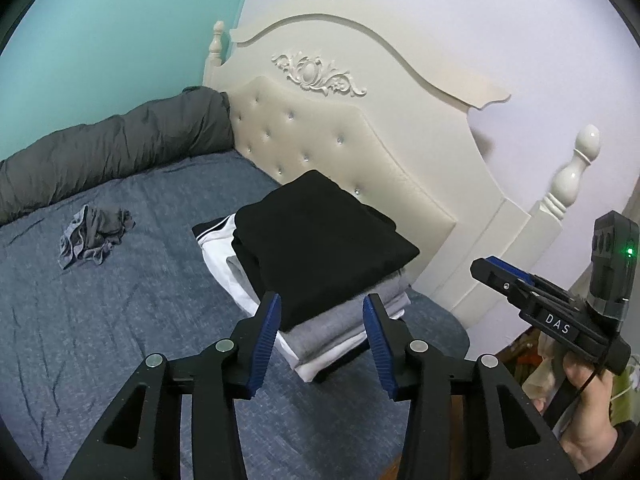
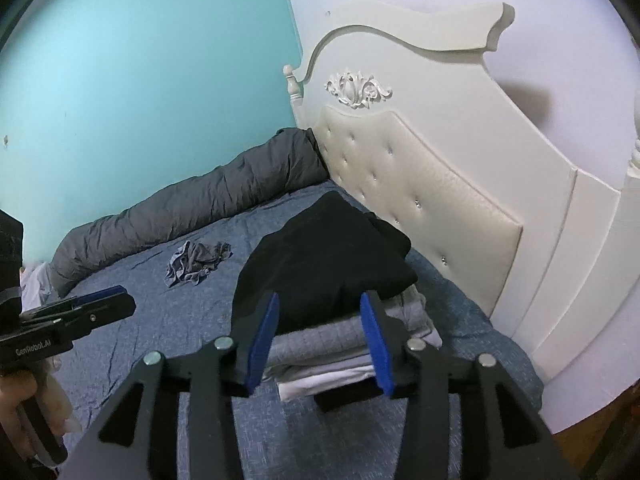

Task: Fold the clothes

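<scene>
1. We see the folded stack [image 1: 320,264], black garment [image 1: 320,232] on top, grey and white below, on the bed [image 1: 120,320] at the headboard [image 1: 340,140] edge.
2. Left tool [image 1: 322,308]: jaws partly open, nothing between the pads.
3. Right tool [image 2: 318,308]: jaws partly open, empty.
4. A crumpled grey garment [image 1: 94,236] lies mid-bed, well apart from the stack, near the rolled grey duvet [image 1: 112,148].

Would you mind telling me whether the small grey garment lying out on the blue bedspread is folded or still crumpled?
Crumpled. The grey garment lies in a loose, wrinkled heap on the bedspread, unlike the squared-off stack of folded clothes nearby.
</scene>
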Tool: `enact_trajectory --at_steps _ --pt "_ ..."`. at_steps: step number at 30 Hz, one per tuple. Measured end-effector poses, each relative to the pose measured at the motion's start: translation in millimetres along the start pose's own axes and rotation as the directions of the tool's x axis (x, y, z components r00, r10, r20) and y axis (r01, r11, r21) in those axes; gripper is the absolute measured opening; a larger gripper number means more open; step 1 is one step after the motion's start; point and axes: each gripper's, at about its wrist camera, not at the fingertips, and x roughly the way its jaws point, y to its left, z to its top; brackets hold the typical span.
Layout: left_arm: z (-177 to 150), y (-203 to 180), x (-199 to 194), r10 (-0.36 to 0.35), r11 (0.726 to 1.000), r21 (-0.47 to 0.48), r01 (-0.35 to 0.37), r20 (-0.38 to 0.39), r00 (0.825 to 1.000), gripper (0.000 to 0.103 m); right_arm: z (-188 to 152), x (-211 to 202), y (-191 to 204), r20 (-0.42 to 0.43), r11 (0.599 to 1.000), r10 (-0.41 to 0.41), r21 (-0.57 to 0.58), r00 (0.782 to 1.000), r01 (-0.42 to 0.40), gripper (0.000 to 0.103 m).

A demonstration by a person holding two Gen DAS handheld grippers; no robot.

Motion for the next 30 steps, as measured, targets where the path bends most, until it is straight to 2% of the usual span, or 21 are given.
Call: enact_trajectory --at_steps 4,9,17,25,30 --pt "-4 -3 -8 0.002 1.0 0.006 -0.002 0.004 1.0 0.05 -5 -13 6 0.008 1.0 -0.019 -0.008 1.0 0.019 0.048" --pt "-8 -4 -20 0.003 1.0 0.02 -0.004 0.011 1.0 0.051 -10 -30 12 0.021 1.0 -0.027 0.005 0.999 0.027 0.058" --pt "-14 -4 -37 0.008 0.999 0.039 -0.009 0.021 1.0 0.056 -16 -48 30 0.027 0.999 -0.035 -0.009 0.999 0.035 0.064" --pt "-20 -4 -53 0.009 0.999 0.052 -0.011 0.034 0.999 0.059 -22 -61 41 0.029 0.999 -0.045 -0.011 0.999 0.045 0.066" --pt "-24 -2 -63 0.007 0.999 0.053 -0.009 0.042 0.999 0.061 -28 -71 47 0.039 0.998 -0.055 -0.012 0.998 0.056 0.072"
